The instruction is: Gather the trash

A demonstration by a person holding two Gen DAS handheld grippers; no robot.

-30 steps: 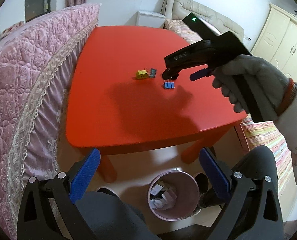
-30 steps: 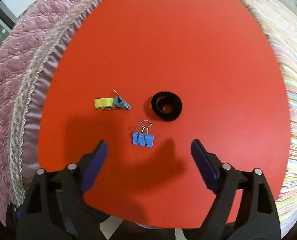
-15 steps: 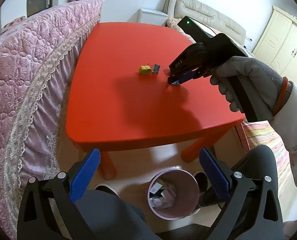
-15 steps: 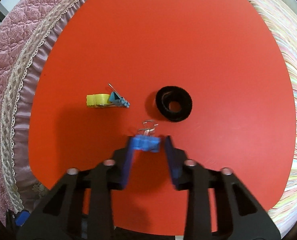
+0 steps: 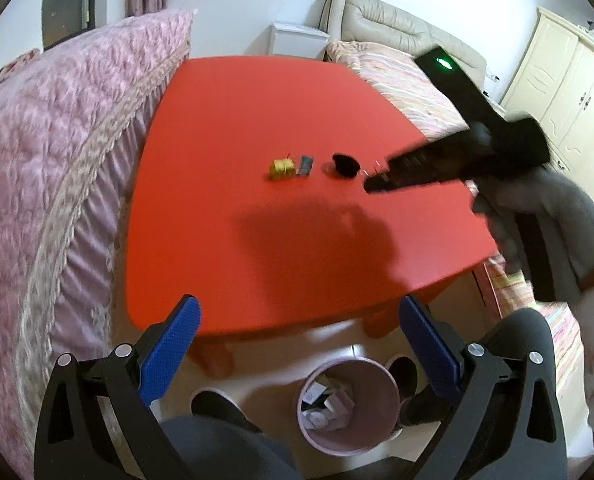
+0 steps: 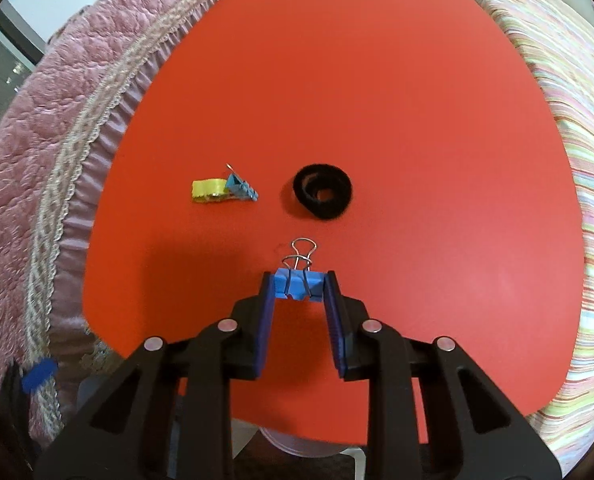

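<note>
Blue clip (image 6: 299, 285) sits pinched between my right tool's (image 6: 299, 280) pads, wire handles pointing away, over the desk's (image 6: 377, 100) near edge. That tool tilts steeply down, held by my gloved hand (image 5: 553, 216). My left tool (image 5: 299, 344) hangs with jaws wide and nothing in them above the bin (image 5: 389, 388), off the desk's near edge.

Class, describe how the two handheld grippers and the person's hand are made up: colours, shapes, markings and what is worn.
Each gripper, left gripper and right gripper, has black angular finger arms with round silver fasteners and flat blue ribbed pads. Seen from the left wrist view, the right gripper's black body carries a green light and small white lettering, too blurred to read. The hand holding it wears a grey glove with a reddish-orange cuff band.
</note>
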